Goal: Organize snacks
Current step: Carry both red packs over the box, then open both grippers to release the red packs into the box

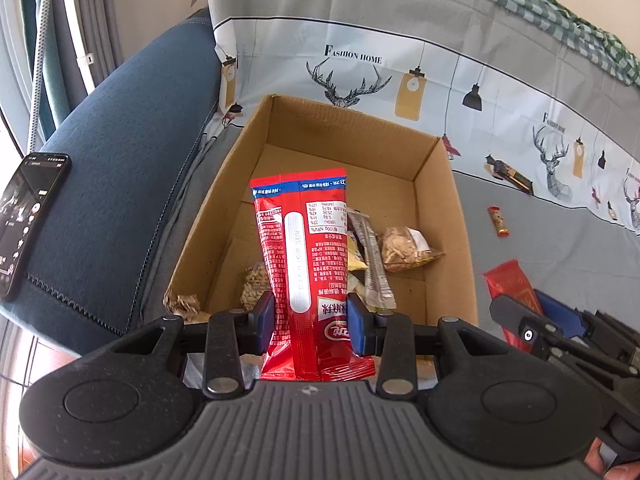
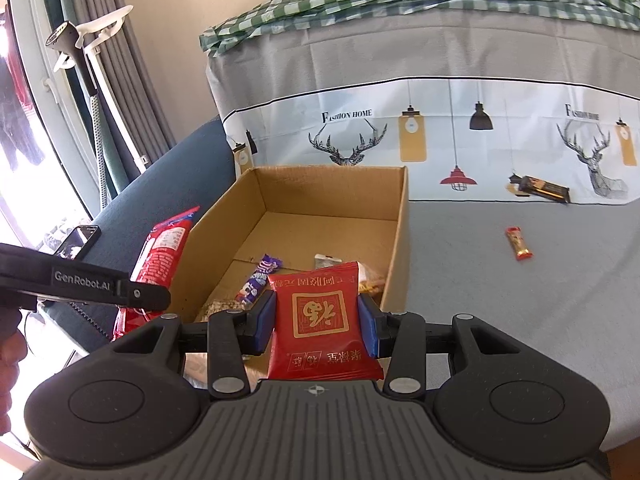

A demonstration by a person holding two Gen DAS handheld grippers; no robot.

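My left gripper (image 1: 311,322) is shut on a tall red snack packet (image 1: 304,248) and holds it over the near edge of an open cardboard box (image 1: 432,160). That packet also shows at the left of the right wrist view (image 2: 164,256). My right gripper (image 2: 318,322) is shut on a small red square packet with gold print (image 2: 320,316), held above the box's near right corner (image 2: 396,240). Several small snacks lie on the box floor, among them a purple bar (image 2: 258,278) and a clear bag of biscuits (image 1: 404,248).
The box sits on a grey cloth-covered sofa seat (image 2: 520,320). A small red-gold bar (image 2: 518,243) and a dark bar (image 2: 544,189) lie loose on the seat to the right. A phone (image 1: 28,216) rests on the blue armrest (image 1: 120,180) at the left.
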